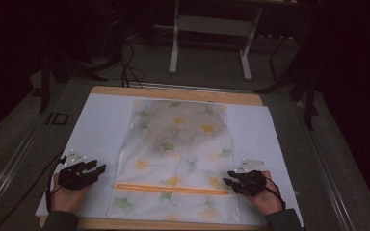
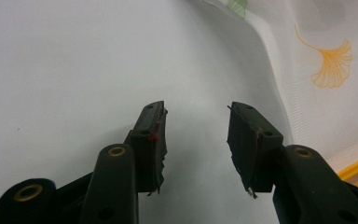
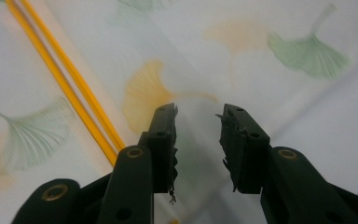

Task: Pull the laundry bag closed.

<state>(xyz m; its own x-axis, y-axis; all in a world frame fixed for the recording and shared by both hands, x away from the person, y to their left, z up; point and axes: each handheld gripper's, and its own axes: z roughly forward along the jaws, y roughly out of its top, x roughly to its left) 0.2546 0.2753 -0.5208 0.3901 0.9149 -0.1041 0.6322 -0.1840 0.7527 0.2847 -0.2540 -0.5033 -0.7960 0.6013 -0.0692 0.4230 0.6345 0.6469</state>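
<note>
**Both grippers are flanking the zip bag at the near edge of the worktop**

At the near edge of the worktop [image 1: 101, 103], the left gripper [image 1: 96, 169] is hovering over the white sheet [image 1: 101, 125], its jaws standing apart with nothing between them. The leaf-printed bag [image 1: 178, 159] is lying just to its right, close beside it but not touching; in the left gripper view the bag's edge is curving past the right jaw.

The right gripper [image 1: 227, 182] is sitting at the bag's near right corner, its jaws also parted and gripping nothing. It is the nearer of the two to the bag: in the right gripper view its tips are pointing over the printed fabric, with the orange zip [image 3: 70, 84] running off to their left. Whether the tips are touching the fabric I cannot tell.

The zip [image 1: 171, 189] is running side to side between the two grippers, parallel to the near edge. From there the bag's long axis is stretching away toward the far edge, where something darker is showing through its fabric.
</note>
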